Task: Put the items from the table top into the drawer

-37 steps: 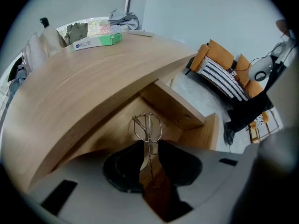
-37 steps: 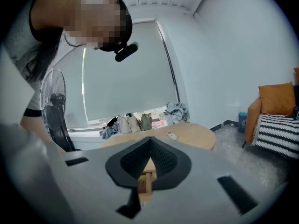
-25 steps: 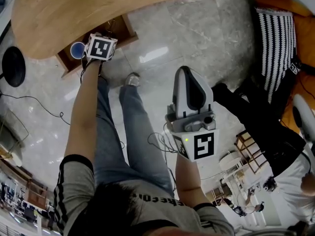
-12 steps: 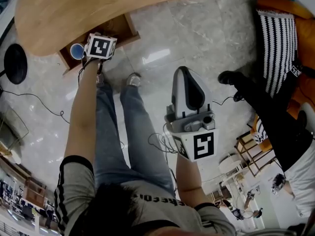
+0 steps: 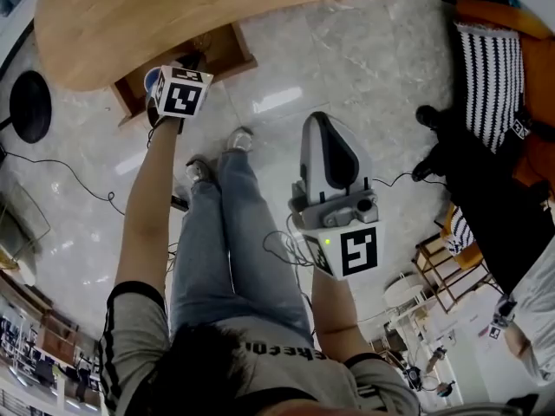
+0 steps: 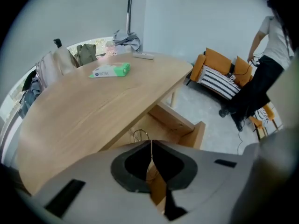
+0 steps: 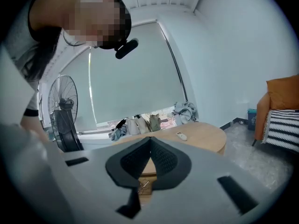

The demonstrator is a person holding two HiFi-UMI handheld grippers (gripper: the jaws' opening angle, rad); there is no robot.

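Between items, it seems: hovering over the open wooden drawer (image 6: 177, 119) with the left gripper (image 6: 150, 144), jaws just closed tip to tip on nothing. Holding the right gripper (image 7: 150, 143) level, jaws likewise together, empty. Next, probably: reaching across the rounded wooden surface (image 6: 79, 111) for the green-and-white packet (image 6: 110, 70) lying mid-top, opening wide first. Bare room all around it; worth minding the surface edge overhanging the drawer.

Left gripper (image 6: 151, 146) jaws just closed, empty; right gripper (image 7: 150, 141) jaws together, empty.
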